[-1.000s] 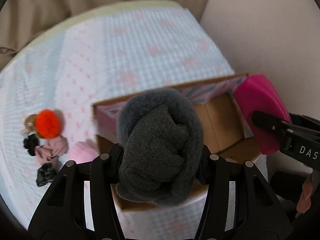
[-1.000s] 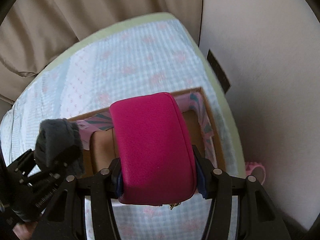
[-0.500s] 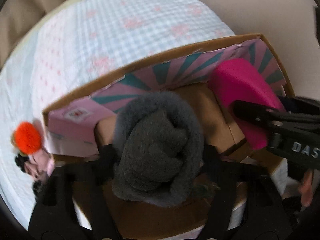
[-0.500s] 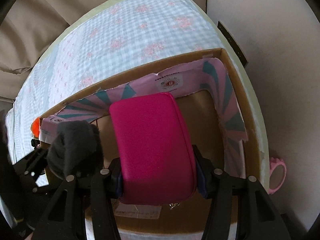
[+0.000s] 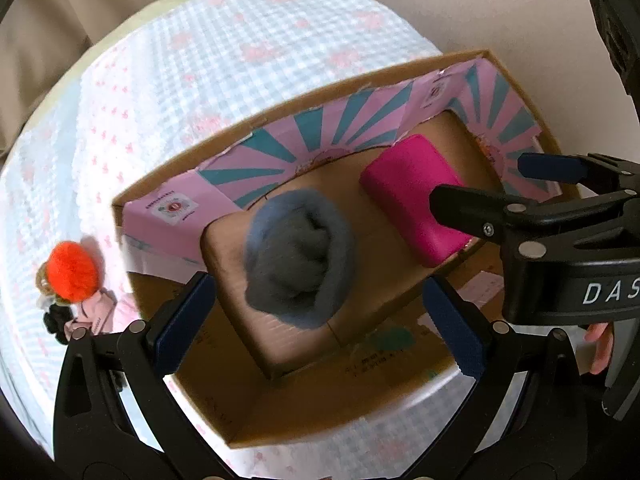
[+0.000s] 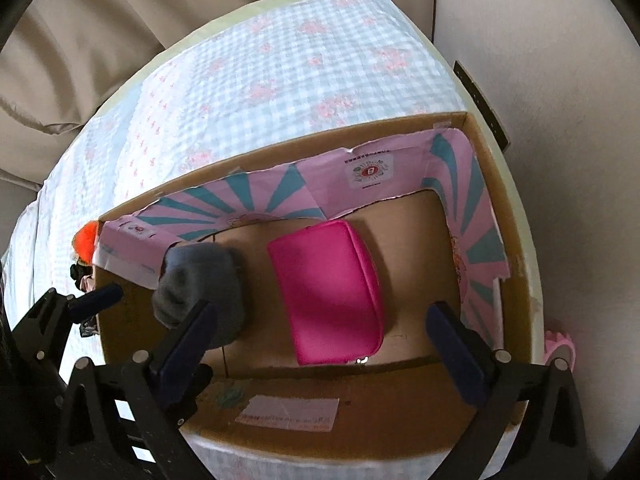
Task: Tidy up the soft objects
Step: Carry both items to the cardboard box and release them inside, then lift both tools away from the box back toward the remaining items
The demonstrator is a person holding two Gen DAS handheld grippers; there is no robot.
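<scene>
A rolled grey sock bundle (image 5: 298,256) lies blurred inside the cardboard box (image 5: 248,380), on a brown flap below my left gripper (image 5: 316,292). That gripper stands open, and neither pad touches the bundle. To the right, a bright pink pouch (image 5: 408,192) rests flat on the box floor. My right gripper (image 6: 322,310) hangs over the pouch (image 6: 326,292) with its jaws opening, pads clear of it on both sides. The right wrist view has the sock bundle (image 6: 196,276) at the box's (image 6: 416,240) left end, and one of the left gripper's fingers (image 6: 100,299) beside it.
The box is lined with pink and teal paper and sits on a checked cloth (image 5: 240,40) over a bed. An orange pompom (image 5: 72,268) and several hair ties (image 5: 76,316) lie left of the box. A pink object (image 6: 560,344) pokes out by the wall on the right.
Both grippers came down over the box and opened. The grey sock bundle left the left jaws and the pink pouch left the right jaws; both now lie in the box.
</scene>
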